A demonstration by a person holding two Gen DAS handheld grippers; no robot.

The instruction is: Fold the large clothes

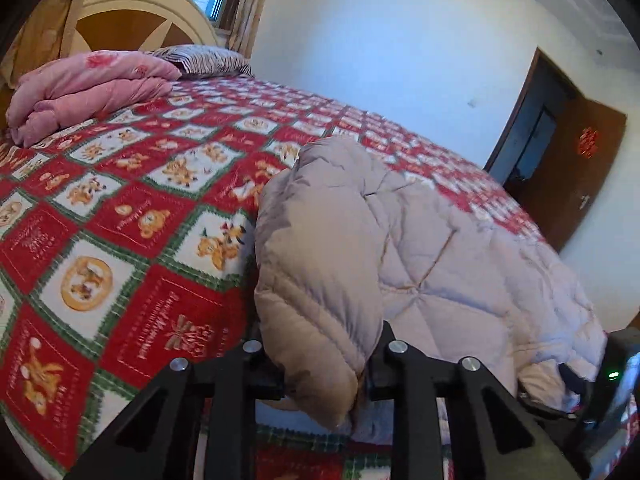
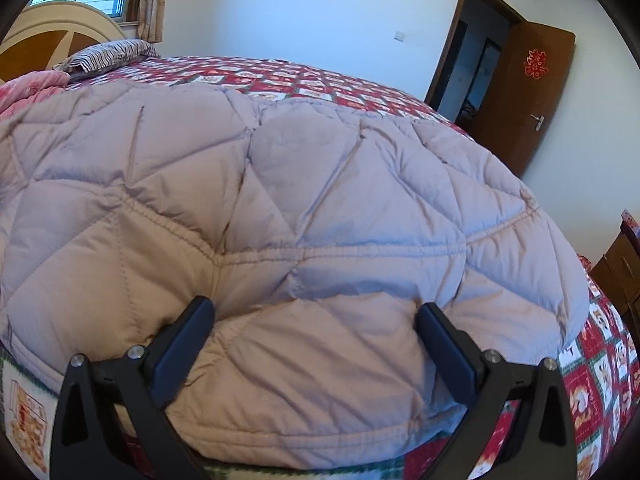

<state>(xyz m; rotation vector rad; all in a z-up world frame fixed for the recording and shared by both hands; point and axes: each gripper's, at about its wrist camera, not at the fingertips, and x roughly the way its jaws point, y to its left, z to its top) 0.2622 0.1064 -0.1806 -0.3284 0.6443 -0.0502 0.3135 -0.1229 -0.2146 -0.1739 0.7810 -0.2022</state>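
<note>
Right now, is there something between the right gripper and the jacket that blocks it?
No. The right gripper is open and its fingers already press on the jacket; nothing lies between them. The left gripper is closed on a lifted fold of the same jacket, above the bedspread.

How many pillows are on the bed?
1: a striped pillow by the headboard, beside the folded pink quilt. The quilt may hide others.
</note>
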